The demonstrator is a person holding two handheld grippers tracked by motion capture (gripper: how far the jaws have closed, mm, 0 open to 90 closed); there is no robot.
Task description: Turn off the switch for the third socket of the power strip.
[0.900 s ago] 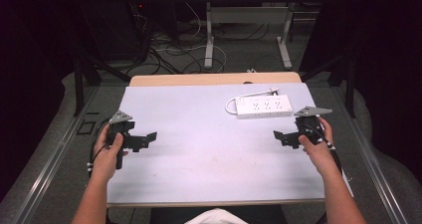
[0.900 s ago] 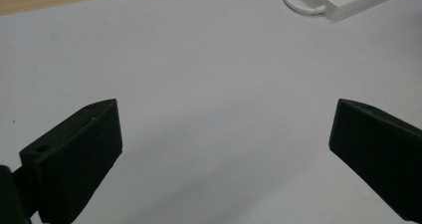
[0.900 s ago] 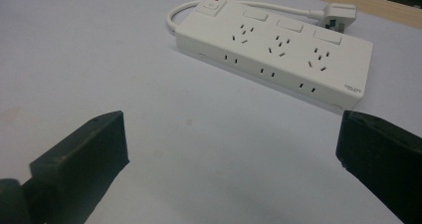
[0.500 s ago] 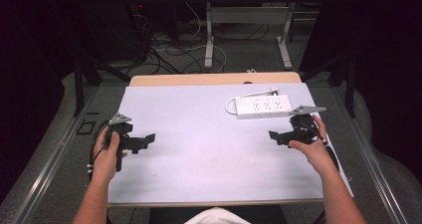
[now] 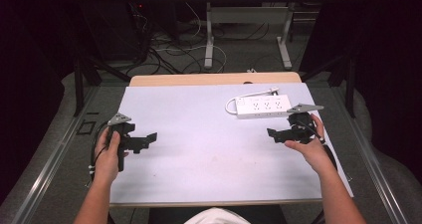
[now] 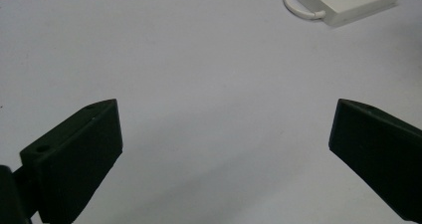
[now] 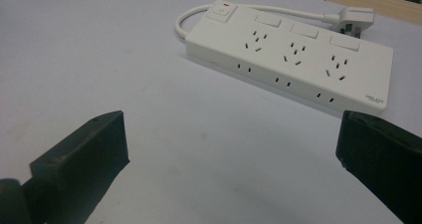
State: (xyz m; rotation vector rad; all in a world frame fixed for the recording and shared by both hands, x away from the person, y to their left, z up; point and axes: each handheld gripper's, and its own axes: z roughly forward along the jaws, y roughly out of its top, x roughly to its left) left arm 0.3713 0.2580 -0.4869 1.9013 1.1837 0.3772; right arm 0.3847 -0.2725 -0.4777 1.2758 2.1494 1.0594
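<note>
Power strip (image 5: 263, 106) lay untouched on the table (image 5: 199, 159); right gripper (image 5: 276, 133) near it, left gripper (image 5: 147, 138) well apart, both empty with jaws spread.

Power strip (image 6: 356, 0) cropped at edge

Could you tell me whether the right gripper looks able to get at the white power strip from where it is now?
Probably yes: the right gripper is open, and the power strip lies just ahead on bare table, nothing between.
</note>
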